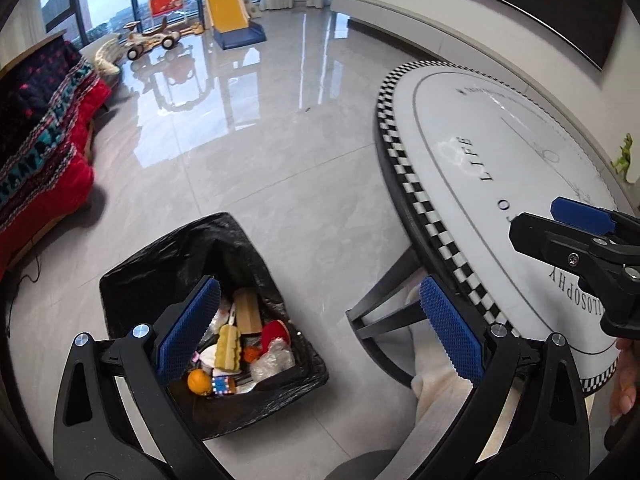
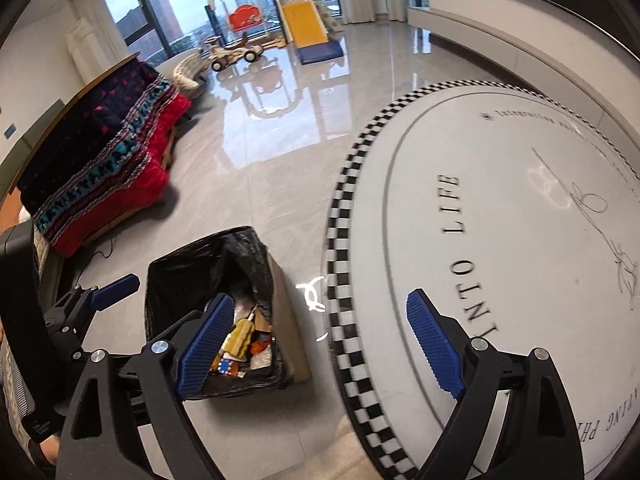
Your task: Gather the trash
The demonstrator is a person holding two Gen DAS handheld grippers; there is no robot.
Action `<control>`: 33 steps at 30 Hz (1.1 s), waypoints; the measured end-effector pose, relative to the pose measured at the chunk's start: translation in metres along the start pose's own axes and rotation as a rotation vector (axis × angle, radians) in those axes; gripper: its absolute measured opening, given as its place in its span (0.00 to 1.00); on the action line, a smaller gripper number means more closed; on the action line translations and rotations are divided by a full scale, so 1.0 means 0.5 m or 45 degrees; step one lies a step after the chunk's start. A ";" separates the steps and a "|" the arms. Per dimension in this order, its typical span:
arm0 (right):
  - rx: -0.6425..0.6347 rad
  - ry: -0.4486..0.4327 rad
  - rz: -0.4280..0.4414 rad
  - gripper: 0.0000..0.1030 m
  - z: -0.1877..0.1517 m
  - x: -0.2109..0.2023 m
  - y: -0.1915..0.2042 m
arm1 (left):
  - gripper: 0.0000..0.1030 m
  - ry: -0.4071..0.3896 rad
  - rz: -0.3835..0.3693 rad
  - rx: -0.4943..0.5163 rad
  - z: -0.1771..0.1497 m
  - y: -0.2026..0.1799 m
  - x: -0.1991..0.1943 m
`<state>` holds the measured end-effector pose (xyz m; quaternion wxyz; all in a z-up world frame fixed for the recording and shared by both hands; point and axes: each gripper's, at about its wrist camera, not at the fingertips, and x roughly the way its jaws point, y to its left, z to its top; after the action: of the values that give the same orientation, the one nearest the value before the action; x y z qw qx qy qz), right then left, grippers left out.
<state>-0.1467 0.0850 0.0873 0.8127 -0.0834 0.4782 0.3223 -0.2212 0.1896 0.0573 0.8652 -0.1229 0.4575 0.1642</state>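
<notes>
Left tool (image 1: 320,320): jaws spread wide, nothing between the pads. Right tool (image 2: 316,336): jaws likewise wide apart and empty, positioned over the checkered edge of the round tabletop (image 2: 500,260). The trash (image 1: 236,348), including an orange, a yellow piece and crumpled wrappers, lies inside the black-lined bin (image 1: 160,264) on the floor beside the tabletop. Farther off: a red-blanketed sofa (image 1: 44,152) and a yellow slide (image 1: 224,8).

What we cannot make out

Our left pad (image 1: 188,328) covers part of the trash in the bin (image 1: 132,280); the table (image 1: 500,152) runs off the frame's right edge, its lettering (image 2: 452,208) partly cut off and smeared; the small pieces in the bin stay unidentifiable.
</notes>
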 end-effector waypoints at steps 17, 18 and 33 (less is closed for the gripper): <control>0.364 -0.072 -0.258 0.86 -0.052 -0.072 -0.353 | 0.94 0.025 -0.199 0.368 0.097 -0.354 0.076; 0.383 -0.079 -0.280 0.86 -0.059 -0.074 -0.374 | 0.94 0.026 -0.212 0.384 0.101 -0.374 0.083; 0.524 -0.088 -0.485 0.86 -0.160 -0.049 -0.583 | 0.94 0.086 -0.253 0.458 0.110 -0.526 0.217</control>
<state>-0.0365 -0.1883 0.0149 0.8743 0.0061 0.4813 0.0627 -0.0186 -0.0126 0.0138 0.8692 -0.0165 0.4940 -0.0104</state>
